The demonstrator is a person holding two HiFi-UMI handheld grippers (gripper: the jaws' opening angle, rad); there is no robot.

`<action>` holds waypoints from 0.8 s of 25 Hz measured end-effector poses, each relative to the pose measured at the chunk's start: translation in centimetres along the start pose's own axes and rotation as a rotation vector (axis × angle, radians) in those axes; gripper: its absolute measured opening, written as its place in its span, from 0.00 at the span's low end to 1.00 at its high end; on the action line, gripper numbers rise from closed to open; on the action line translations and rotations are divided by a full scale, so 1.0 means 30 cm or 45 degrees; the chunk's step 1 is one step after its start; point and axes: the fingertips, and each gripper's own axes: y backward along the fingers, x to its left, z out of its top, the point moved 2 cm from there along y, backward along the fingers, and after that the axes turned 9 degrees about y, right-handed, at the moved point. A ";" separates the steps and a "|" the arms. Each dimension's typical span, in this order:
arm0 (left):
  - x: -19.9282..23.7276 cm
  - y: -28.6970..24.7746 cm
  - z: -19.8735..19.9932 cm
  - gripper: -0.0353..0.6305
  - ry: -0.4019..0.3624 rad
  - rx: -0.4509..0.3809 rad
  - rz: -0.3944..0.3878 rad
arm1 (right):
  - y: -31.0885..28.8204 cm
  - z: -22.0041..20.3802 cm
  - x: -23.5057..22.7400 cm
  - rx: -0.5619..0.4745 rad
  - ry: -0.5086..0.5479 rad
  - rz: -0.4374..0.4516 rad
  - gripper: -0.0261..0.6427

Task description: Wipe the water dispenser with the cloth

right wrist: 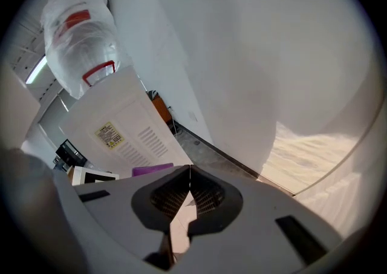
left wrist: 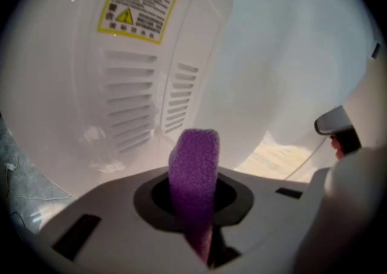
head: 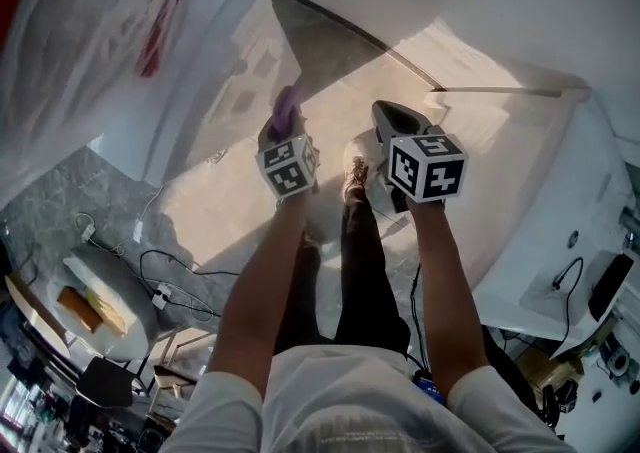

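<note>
The big white plastic water dispenser [left wrist: 91, 85] is faced from its vented back, close ahead but apparently not touched. The left gripper [left wrist: 195, 203] is clamped on the fuzzy purple folded cloth [left wrist: 193, 170]. The right gripper [right wrist: 189, 188] is pinched closed on nothing. Heads up: the cloth could get snagged on the slats and yanked loose, or the yellow warning label [left wrist: 138, 5] peeled if rubbed hard.

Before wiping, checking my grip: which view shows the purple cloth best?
The left gripper view: the purple cloth stands centred, pinched in the left gripper's tongs. Head view shows only its tip; right gripper view, a purple sliver.
</note>
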 end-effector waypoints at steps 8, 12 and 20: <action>-0.031 -0.250 -0.051 0.13 0.035 0.082 0.069 | -0.183 -0.036 -0.179 0.103 -0.047 0.005 0.06; -0.012 -0.380 -0.075 0.13 0.232 0.099 0.130 | -0.224 -0.097 -0.248 0.170 -0.084 0.002 0.06; 0.029 -0.597 -0.097 0.13 0.301 0.079 0.197 | -0.359 -0.169 -0.304 0.243 -0.040 0.074 0.06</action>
